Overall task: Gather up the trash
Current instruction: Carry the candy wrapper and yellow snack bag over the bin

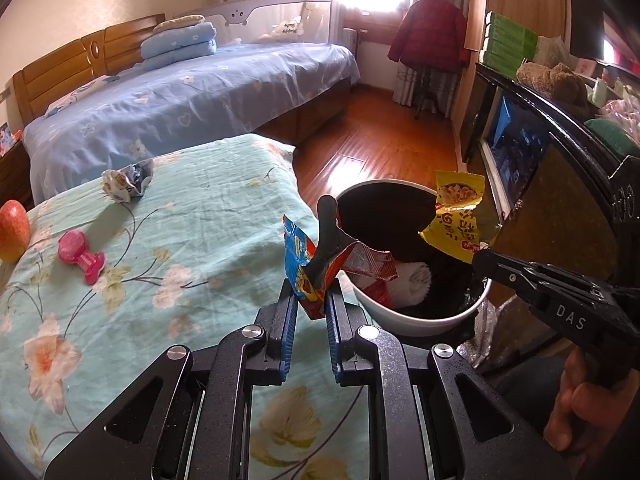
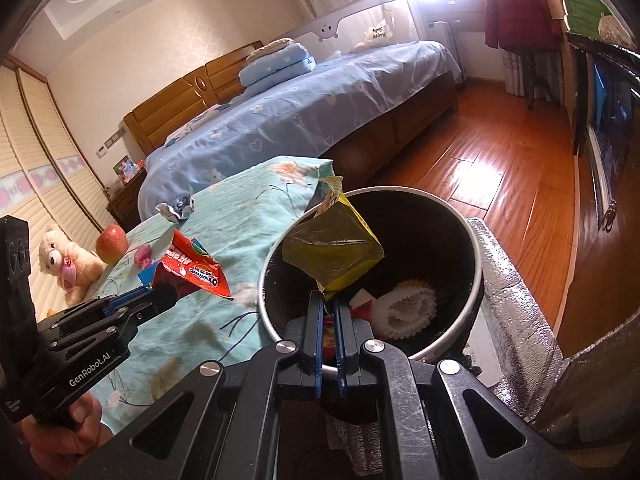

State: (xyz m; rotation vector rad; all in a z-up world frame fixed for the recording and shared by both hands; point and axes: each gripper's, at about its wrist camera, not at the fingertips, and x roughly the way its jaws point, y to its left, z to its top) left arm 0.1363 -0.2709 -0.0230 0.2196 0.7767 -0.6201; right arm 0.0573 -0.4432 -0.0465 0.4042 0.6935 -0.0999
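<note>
My left gripper (image 1: 311, 300) is shut on a red and blue snack wrapper (image 1: 304, 268) at the near rim of the white trash bin (image 1: 420, 322). From the right wrist view the same wrapper (image 2: 192, 270) hangs over the floral cloth beside the bin (image 2: 476, 276), in the left gripper (image 2: 158, 296). My right gripper (image 2: 328, 304) is shut on a yellow packet (image 2: 332, 248), which hangs over the bin's dark inside. The left wrist view shows that packet (image 1: 456, 216) above the bin's far side, in the right gripper (image 1: 480, 258). A crumpled silver wrapper (image 1: 126, 182) lies farther back on the cloth.
A red apple (image 1: 14, 230) and a pink toy (image 1: 80, 256) rest on the floral cloth (image 1: 180, 248). A teddy bear (image 2: 68, 264) sits beyond. Inside the bin lie white foam netting (image 2: 408, 308) and scraps. A blue bed (image 1: 180, 100), wooden floor (image 1: 380, 140) and dark cabinet (image 1: 540, 160) surround the spot.
</note>
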